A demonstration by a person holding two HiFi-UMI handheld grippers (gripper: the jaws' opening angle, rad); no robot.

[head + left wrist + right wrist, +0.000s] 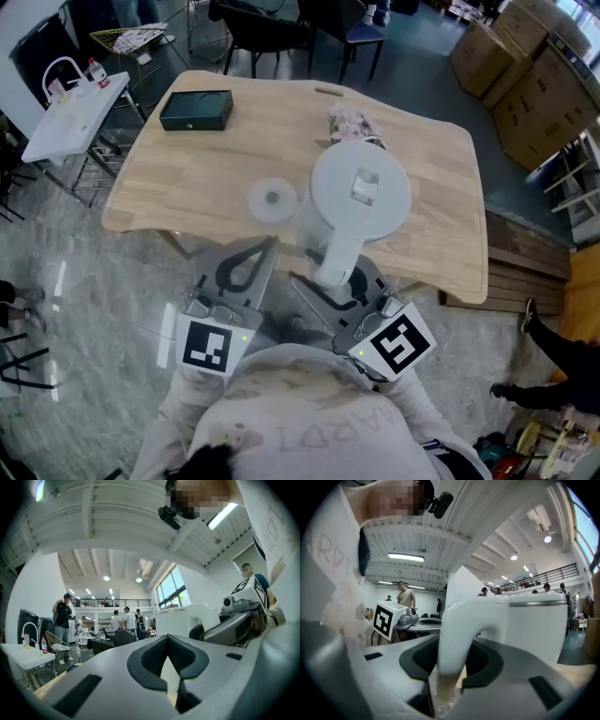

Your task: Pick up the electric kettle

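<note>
The white electric kettle (361, 192) hangs over the wooden table (206, 178) with its lid up and its handle (336, 258) toward me. My right gripper (339, 274) is shut on that handle; in the right gripper view the handle (454, 634) runs down between the jaws of the right gripper (452, 670), with the kettle body (534, 625) just beyond. The round kettle base (273, 200) lies on the table left of the kettle. My left gripper (267, 248) sits at the table's near edge beside the base, shut and empty, and in its own view the left gripper (168, 639) has its tips meeting.
A black box (196, 110) lies at the table's far left and a pink wrapped bundle (352, 122) behind the kettle. A white side table (70, 112) stands to the left, chairs (272, 28) beyond, cardboard boxes (534, 84) to the right. Several people (122, 620) stand far off.
</note>
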